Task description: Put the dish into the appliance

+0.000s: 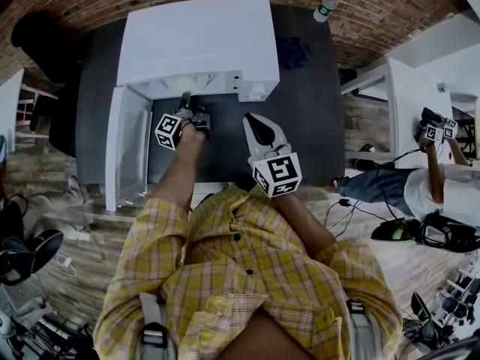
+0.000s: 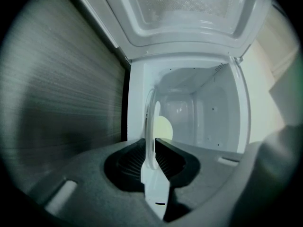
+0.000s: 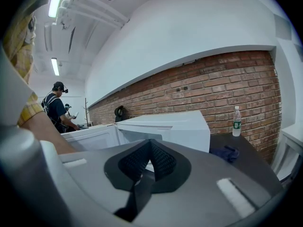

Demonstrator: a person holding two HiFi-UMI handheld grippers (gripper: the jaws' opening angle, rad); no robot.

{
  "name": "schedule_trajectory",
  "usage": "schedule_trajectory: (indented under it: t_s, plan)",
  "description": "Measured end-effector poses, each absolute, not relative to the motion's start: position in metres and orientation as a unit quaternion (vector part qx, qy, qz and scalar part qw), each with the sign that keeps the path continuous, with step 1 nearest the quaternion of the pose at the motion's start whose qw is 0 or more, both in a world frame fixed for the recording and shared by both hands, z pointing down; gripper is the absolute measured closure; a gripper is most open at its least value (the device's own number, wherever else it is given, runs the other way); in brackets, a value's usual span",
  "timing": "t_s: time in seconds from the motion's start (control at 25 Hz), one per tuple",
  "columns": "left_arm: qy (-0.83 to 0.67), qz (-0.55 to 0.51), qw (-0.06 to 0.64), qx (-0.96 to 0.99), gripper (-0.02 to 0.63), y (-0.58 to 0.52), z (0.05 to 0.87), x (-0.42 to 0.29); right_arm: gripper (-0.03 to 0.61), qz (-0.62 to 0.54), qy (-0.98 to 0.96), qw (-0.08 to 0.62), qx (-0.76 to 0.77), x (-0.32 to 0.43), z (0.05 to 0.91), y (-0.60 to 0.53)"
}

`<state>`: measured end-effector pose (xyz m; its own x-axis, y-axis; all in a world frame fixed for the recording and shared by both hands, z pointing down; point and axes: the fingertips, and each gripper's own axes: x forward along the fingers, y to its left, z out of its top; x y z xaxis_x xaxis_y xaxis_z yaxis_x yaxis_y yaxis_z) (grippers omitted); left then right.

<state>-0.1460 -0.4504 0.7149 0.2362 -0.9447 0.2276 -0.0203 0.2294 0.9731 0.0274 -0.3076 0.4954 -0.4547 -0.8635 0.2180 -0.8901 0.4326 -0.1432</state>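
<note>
The white microwave (image 1: pixel 199 40) stands on a dark table (image 1: pixel 307 118), its door (image 1: pixel 124 145) swung open to the left. My left gripper (image 1: pixel 187 105) reaches into the mouth of the oven. In the left gripper view it (image 2: pixel 151 148) is shut on a white dish (image 2: pixel 151 119), seen edge-on between the jaws. The bare white cavity (image 2: pixel 203 112) lies just beyond the dish, and the door (image 2: pixel 189 8) fills the top of that view. My right gripper (image 1: pixel 257 130) hangs above the table in front of the oven. Its jaws (image 3: pixel 150 145) are shut with nothing between them.
A water bottle (image 1: pixel 328 4) and a dark blue cloth (image 1: pixel 292 51) sit at the table's far right, the bottle by the brick wall (image 1: pixel 375 13). A white table (image 1: pixel 409 96) stands to the right, where another person (image 1: pixel 439 182) sits with grippers.
</note>
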Motion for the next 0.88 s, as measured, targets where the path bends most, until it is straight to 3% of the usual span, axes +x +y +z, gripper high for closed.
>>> schedule_trajectory:
  t_s: [0.88]
  plan:
    - [-0.454, -0.385, 0.623, 0.508, 0.528, -0.409, 0.692, -0.157, 0.575, 0.108, -0.857, 0.043, 0.502, 0.001, 0.481, -0.273]
